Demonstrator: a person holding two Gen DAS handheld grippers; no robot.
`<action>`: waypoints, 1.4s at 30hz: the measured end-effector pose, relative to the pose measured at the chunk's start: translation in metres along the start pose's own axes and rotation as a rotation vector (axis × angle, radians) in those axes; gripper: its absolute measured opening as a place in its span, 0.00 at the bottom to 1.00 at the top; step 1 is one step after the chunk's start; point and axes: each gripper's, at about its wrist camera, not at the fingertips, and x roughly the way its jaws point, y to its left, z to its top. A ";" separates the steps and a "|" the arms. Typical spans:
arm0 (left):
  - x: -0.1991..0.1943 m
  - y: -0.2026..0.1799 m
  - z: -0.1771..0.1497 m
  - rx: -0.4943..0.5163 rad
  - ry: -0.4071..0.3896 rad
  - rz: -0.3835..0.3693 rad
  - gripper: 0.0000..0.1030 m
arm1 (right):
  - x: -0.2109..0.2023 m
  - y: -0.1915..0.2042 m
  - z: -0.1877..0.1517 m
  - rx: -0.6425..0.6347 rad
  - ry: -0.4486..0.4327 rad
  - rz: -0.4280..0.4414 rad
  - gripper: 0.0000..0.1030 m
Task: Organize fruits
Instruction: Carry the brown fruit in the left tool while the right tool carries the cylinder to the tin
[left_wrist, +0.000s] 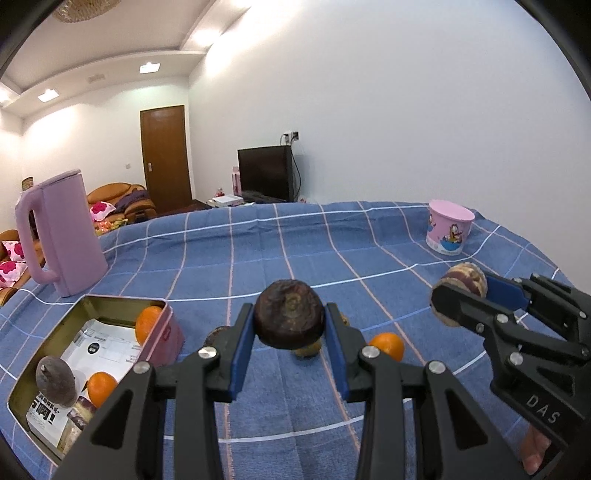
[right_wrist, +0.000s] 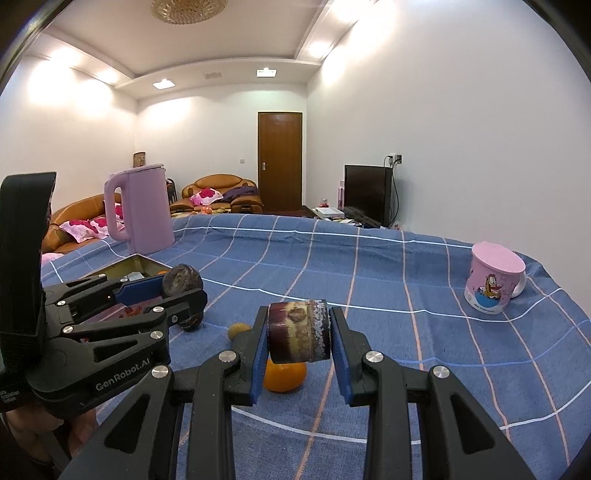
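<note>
At the lower centre of each wrist view, a gripper points slightly down over the cloth (left_wrist: 258, 251). Left gripper (left_wrist: 289, 325) clamps a dark fruit (left_wrist: 290, 314); right gripper (right_wrist: 298, 330) clamps a cut fruit (right_wrist: 298, 330). The tin (left_wrist: 33, 369) at lower left holds two oranges (left_wrist: 100, 387) and a fruit. "GenRobot.AI" is readable.

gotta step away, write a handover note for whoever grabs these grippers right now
Left gripper: shut on a dark round fruit, lifted off the cloth.
Right gripper: shut on a dark mottled fruit, also lifted.
Tin: two oranges and one dark fruit already in.
Left on the blue cloth: an orange and a few small fruits.
Next: probably drop both held fruits in the tin.
</note>
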 end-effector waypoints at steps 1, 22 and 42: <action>-0.001 0.000 0.000 0.000 -0.003 0.002 0.38 | 0.000 0.000 0.000 -0.001 -0.002 0.000 0.32; -0.015 0.001 0.000 -0.003 -0.082 0.043 0.38 | -0.007 0.001 -0.001 -0.003 -0.039 -0.002 0.32; -0.027 0.000 -0.001 -0.001 -0.154 0.079 0.38 | -0.020 0.005 0.000 -0.022 -0.099 -0.006 0.32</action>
